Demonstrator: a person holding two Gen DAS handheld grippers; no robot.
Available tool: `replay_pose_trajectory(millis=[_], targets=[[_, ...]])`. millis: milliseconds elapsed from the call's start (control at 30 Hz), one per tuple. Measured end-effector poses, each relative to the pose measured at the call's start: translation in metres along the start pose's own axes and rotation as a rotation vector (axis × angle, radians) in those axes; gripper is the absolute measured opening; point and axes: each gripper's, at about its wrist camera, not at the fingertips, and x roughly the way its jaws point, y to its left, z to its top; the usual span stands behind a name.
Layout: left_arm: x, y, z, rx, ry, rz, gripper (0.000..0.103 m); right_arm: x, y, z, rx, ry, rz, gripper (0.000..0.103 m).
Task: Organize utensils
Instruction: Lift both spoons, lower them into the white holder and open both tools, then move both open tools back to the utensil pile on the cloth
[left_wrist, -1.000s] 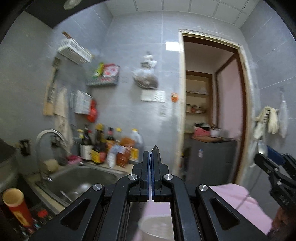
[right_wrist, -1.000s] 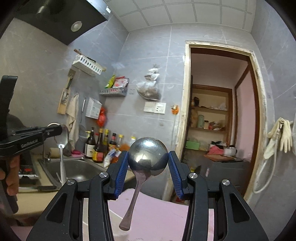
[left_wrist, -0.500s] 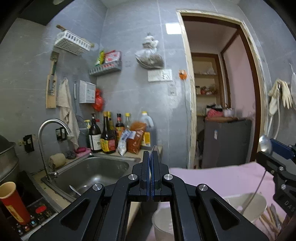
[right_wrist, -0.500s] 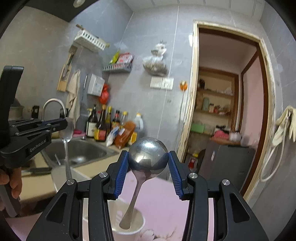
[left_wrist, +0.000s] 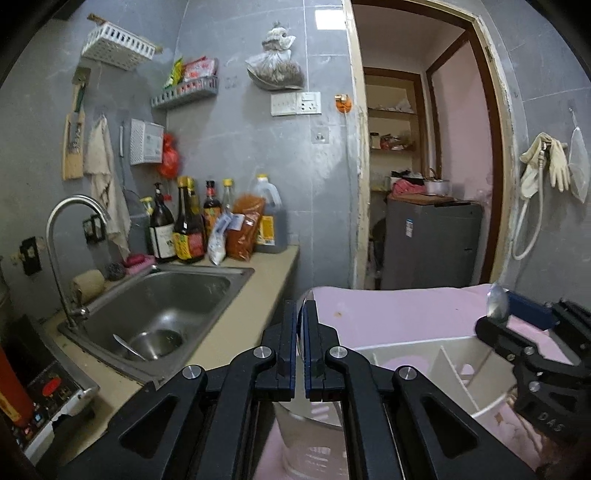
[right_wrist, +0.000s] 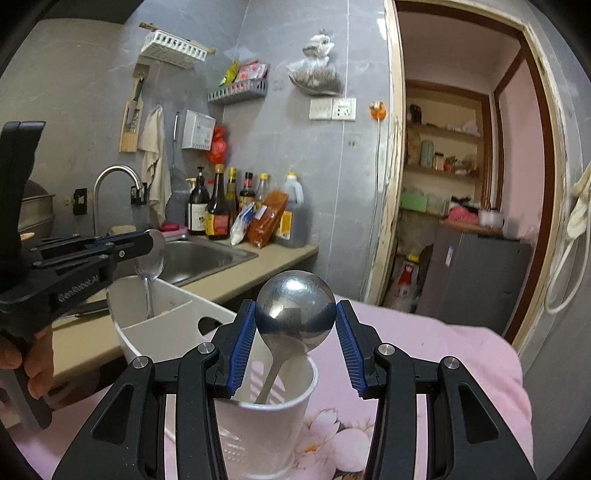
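Right gripper (right_wrist: 295, 334) is clamped on the bowl of a metal ladle-type spoon (right_wrist: 295, 310), blue pads on either side of the bowl, handle hanging down into the near compartment of the white utensil holder (right_wrist: 155, 343); the handle tip is lost inside that cup, so can't tell if it touches bottom. Left gripper (left_wrist: 303, 321) has its jaws pinched together on the thin edge of a second spoon (right_wrist: 151, 254); in its own view only a sliver of metal shows between the pads. From the right wrist view that spoon's bowl sits at the gripper tip and the stem drops into the far-left compartment of the holder, lower end hidden behind the divider. The holder stands on a pink floral cloth (right_wrist: 424, 369) over the bench; its base is cut off by the gripper bodies in both views. A hand (right_wrist: 33, 365) on the left gripper's handle is only partly in frame. Behind: steel sink (left_wrist: 166, 306) with what looks like another utensil lying by the drain, hard to make out; bottles (left_wrist: 192, 225) along the back of the bench. Far right of the holder is blocked by the right gripper in the left wrist view.
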Motion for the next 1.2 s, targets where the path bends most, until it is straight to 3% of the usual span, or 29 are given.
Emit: replay_pose_trajectory(millis=[133, 300, 500, 567, 767, 967, 1067, 1200], targets=[[-0.003, 0.000, 0.006, -0.024, 0.038, -0.062, 0.004, -0.005, -0.002, 0.003, 0.028, 0.010, 0.026, 0.042], [-0.013, 0.000, 0.013, -0.060, 0.018, -0.105, 0.008, -0.018, -0.002, 0.013, 0.033, -0.039, 0.029, 0.049], [-0.029, 0.000, 0.024, -0.128, -0.026, -0.176, 0.031, -0.044, -0.008, 0.024, 0.029, -0.132, -0.029, 0.057], [-0.035, -0.003, 0.027, -0.137, -0.043, -0.191, 0.039, -0.055, -0.014, 0.026, 0.033, -0.172, -0.059, 0.068], [-0.053, -0.021, 0.031, -0.145, -0.090, -0.254, 0.066, -0.092, -0.031, 0.025, 0.036, -0.266, -0.142, 0.085], [-0.066, -0.046, 0.029, -0.137, -0.125, -0.300, 0.084, -0.123, -0.050, 0.015, 0.040, -0.298, -0.216, 0.101], [-0.071, -0.061, 0.027, -0.115, -0.124, -0.325, 0.091, -0.134, -0.061, 0.007, 0.040, -0.289, -0.241, 0.103], [-0.071, -0.081, 0.021, -0.078, -0.089, -0.370, 0.092, -0.144, -0.072, -0.005, 0.028, -0.255, -0.269, 0.103]])
